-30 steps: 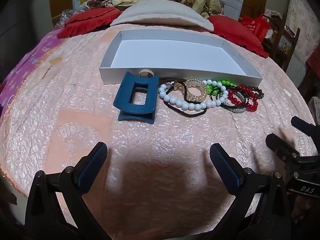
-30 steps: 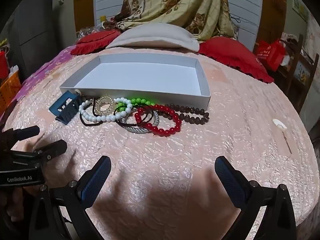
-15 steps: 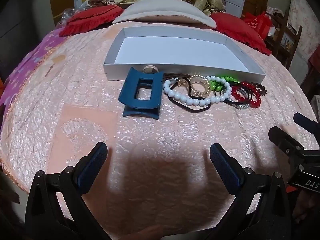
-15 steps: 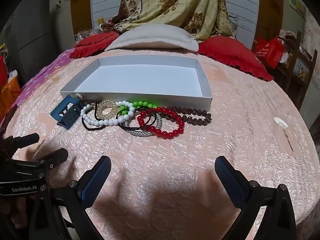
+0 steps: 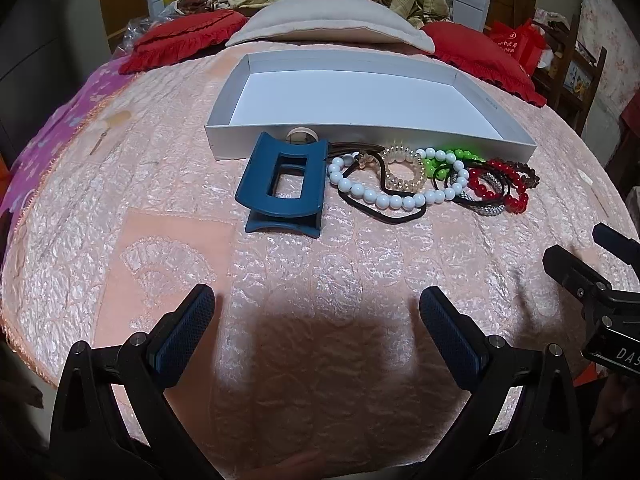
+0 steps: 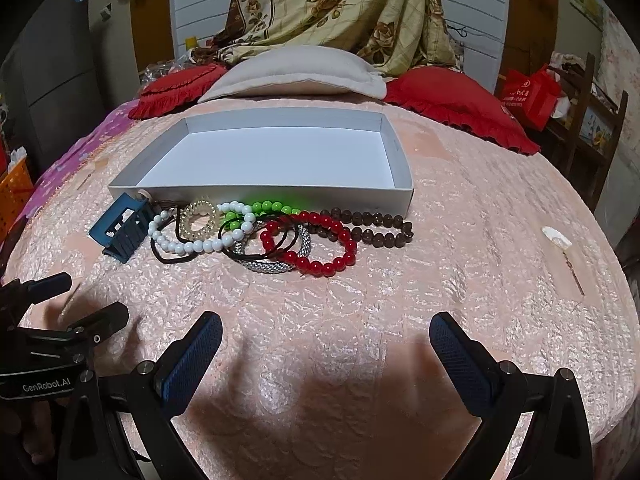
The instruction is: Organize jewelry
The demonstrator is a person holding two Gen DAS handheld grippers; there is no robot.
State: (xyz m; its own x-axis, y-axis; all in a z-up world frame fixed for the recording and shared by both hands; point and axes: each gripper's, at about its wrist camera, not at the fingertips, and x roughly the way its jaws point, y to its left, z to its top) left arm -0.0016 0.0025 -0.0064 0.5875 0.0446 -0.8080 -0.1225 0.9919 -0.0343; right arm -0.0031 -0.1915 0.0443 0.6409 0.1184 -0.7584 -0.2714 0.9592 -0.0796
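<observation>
An empty white tray [image 5: 224,98] [image 6: 404,196] lies on the pink bedspread. In front of it lie a blue hair claw [image 5: 282,186] [image 6: 124,230], a white bead bracelet [image 5: 394,200] [image 6: 200,246], a clear spiral hair tie [image 5: 404,168] [image 6: 199,220], green beads [image 5: 460,156] [image 6: 266,206], a red bead bracelet [image 5: 516,202] [image 6: 320,266], a silver mesh bangle [image 6: 272,266], brown beads [image 6: 372,234] and dark hair elastics. My left gripper [image 5: 316,308] is open and empty, short of the claw. My right gripper [image 6: 326,334] is open and empty, short of the red bracelet.
A beige pillow [image 6: 296,72] and red cushions [image 6: 456,100] lie behind the tray. A small white scrap [image 6: 556,238] lies at the right on the bedspread [image 6: 480,184]. A red bag [image 6: 528,90] and wooden furniture stand at the far right.
Both grippers have pulled back and tilted a little; the tray and jewelry sit lower and nearer the middle of each view. Nothing was grasped or moved.
</observation>
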